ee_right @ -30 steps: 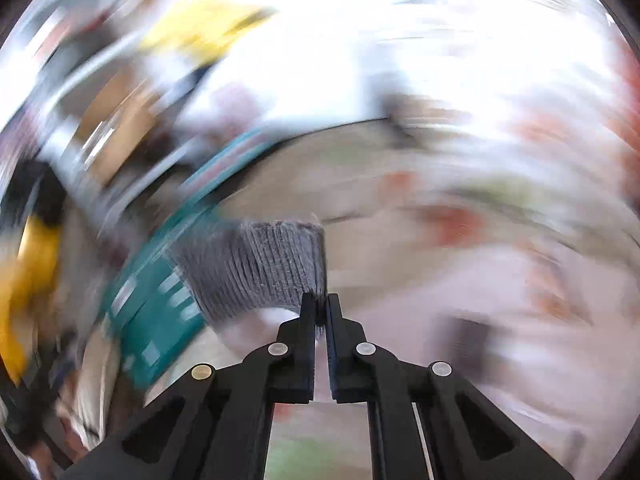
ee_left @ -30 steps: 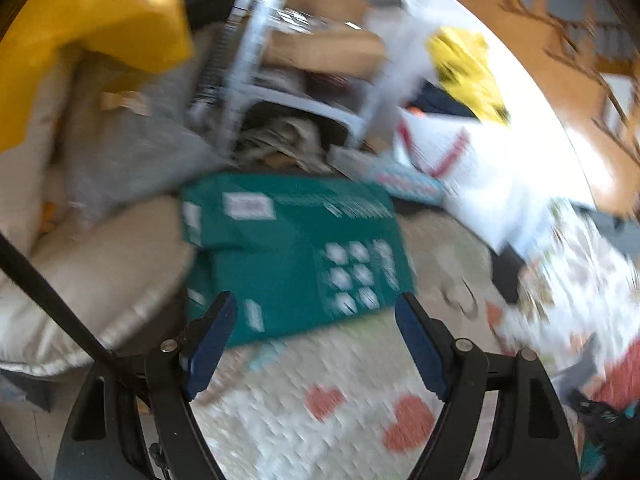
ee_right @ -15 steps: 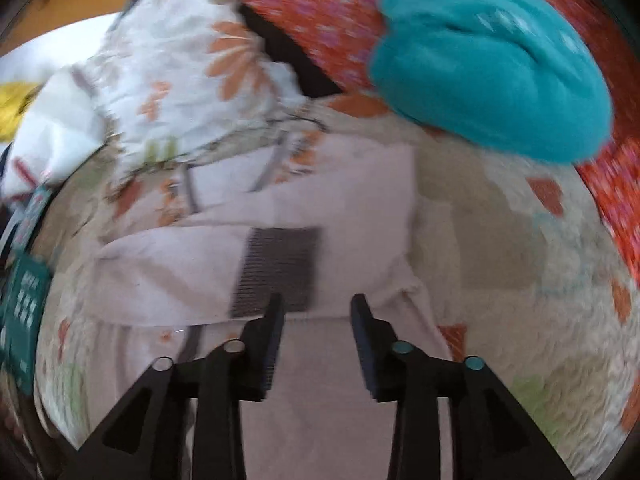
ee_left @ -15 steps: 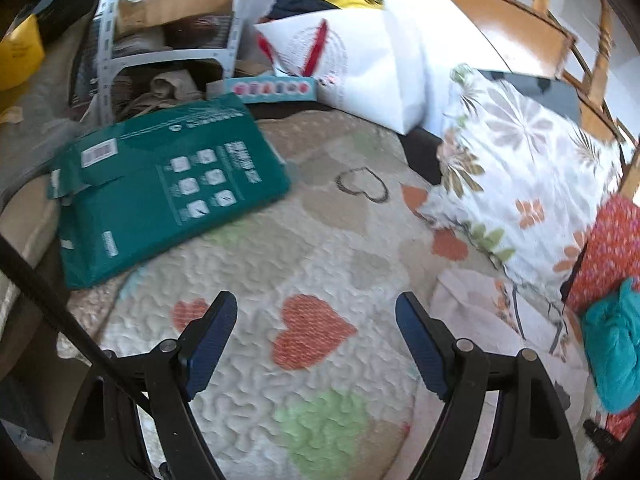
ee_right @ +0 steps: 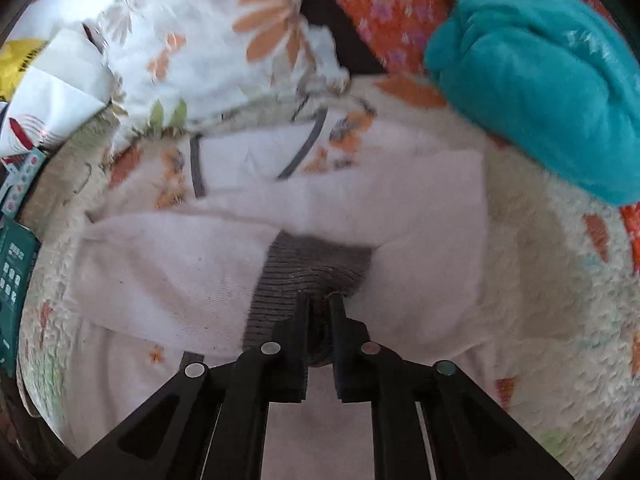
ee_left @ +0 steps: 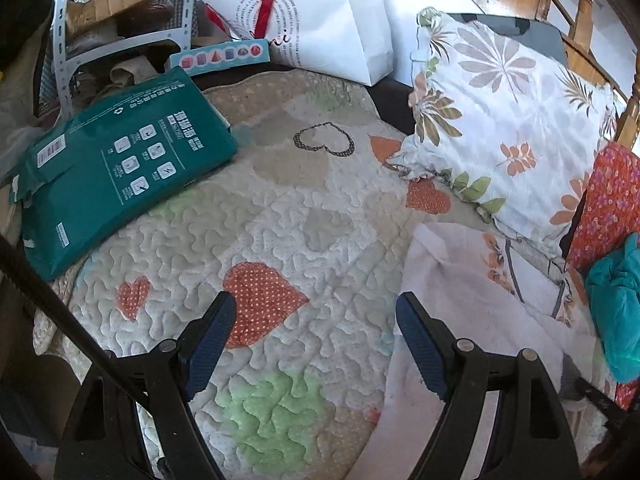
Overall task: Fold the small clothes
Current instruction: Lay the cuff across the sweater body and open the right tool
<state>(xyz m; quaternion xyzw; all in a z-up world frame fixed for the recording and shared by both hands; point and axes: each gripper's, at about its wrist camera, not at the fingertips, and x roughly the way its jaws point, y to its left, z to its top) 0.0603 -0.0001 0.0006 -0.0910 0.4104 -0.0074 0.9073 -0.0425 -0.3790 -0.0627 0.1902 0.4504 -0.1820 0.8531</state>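
Observation:
A pale pink small garment (ee_right: 168, 280) with a grey ribbed cuff (ee_right: 316, 260) and grey trim lies on a quilted heart-pattern bedspread (ee_left: 280, 208). My right gripper (ee_right: 319, 300) is nearly closed, its jaws pinching the grey ribbed cuff. The garment's left edge also shows in the left wrist view (ee_left: 460, 288). My left gripper (ee_left: 316, 332) is open and empty above the quilt, just left of the garment.
A floral pillow (ee_left: 500, 112) and a red flowered cushion (ee_left: 612, 208) lie beyond the garment. A teal fleece bundle (ee_right: 540, 80) sits at right. A green package (ee_left: 116, 176), a white paper bag (ee_left: 320, 20) and a metal shelf (ee_left: 64, 40) stand at the far left.
My right gripper opened, came down over the garment and has closed on its grey cuff. My left gripper swung right from the green package and settled over the quilt, still open.

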